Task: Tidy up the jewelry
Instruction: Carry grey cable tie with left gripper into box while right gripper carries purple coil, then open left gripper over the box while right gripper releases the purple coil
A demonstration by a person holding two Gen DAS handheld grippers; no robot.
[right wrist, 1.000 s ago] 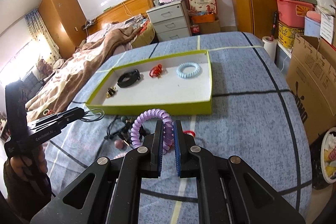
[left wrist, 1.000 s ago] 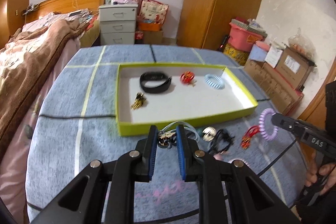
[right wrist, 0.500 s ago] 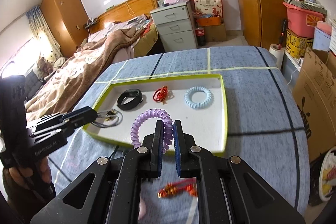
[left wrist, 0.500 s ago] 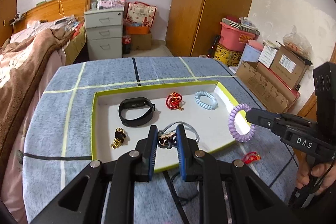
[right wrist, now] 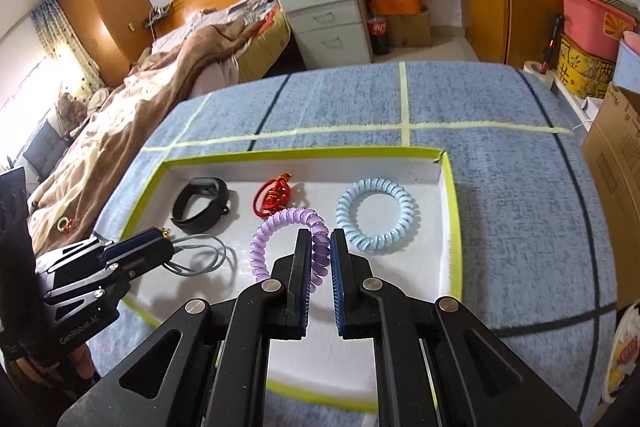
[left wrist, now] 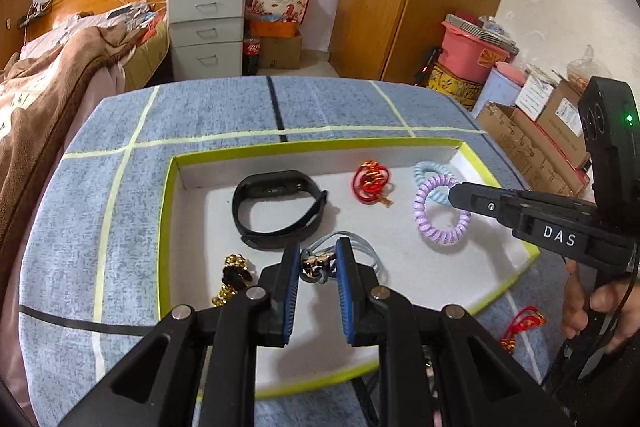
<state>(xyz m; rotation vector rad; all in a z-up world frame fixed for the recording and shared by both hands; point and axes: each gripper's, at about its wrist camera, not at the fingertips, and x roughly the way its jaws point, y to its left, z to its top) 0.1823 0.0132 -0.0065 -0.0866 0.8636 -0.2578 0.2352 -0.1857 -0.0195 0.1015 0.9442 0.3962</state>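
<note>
1. "DAS" is printed in white on the right gripper; "GenRobot.AI" on the left gripper.
2. The left gripper pinches a grey cord bracelet with a metal charm, above the tray.
3. The right gripper clamps a purple spiral hair tie, beside the light-blue spiral tie in the tray.

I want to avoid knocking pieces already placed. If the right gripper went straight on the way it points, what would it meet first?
Probably the light blue coil bracelet, lying in the tray just ahead of the right gripper, which grips the purple coil bracelet; depth is uncertain.
</note>
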